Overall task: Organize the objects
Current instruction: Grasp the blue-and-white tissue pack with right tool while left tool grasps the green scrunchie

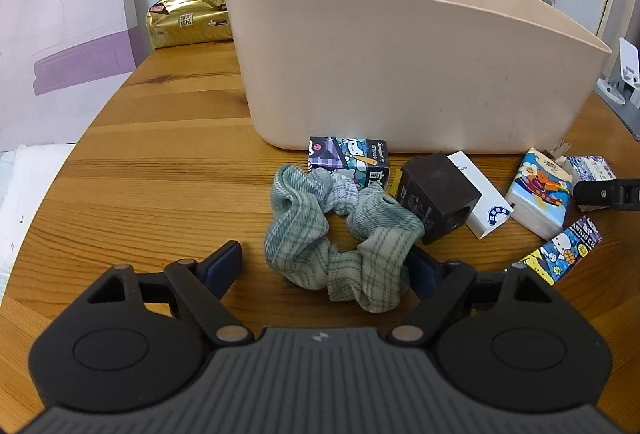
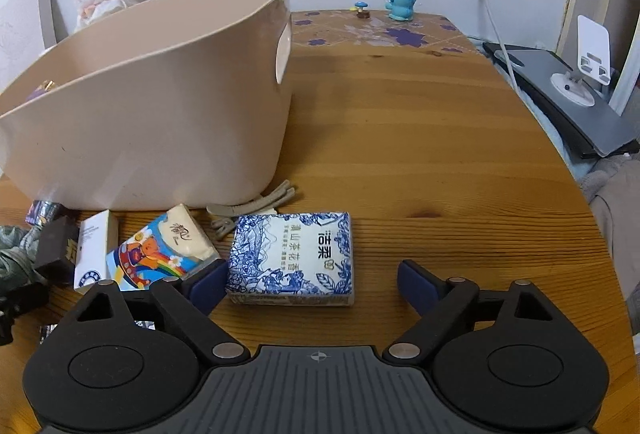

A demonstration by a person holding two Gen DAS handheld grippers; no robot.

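Meanwhile, the left gripper (image 1: 324, 266) sat low with fingers spread wide around a green plaid scrunchie (image 1: 340, 238) lying on the wooden tabletop (image 1: 160, 169), not clamping it. The right gripper (image 2: 312, 282) likewise stood wide open, its left finger just beside a blue-and-white tissue pack (image 2: 294, 258). Both items lay near the beige bin (image 1: 400, 57).

Both grippers, left gripper (image 1: 324, 262) and right gripper (image 2: 312, 284), spread wide.

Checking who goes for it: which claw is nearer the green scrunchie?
Left. The left claw is open around the green scrunchie; the right claw is open around the blue-and-white tissue pack, farther right.
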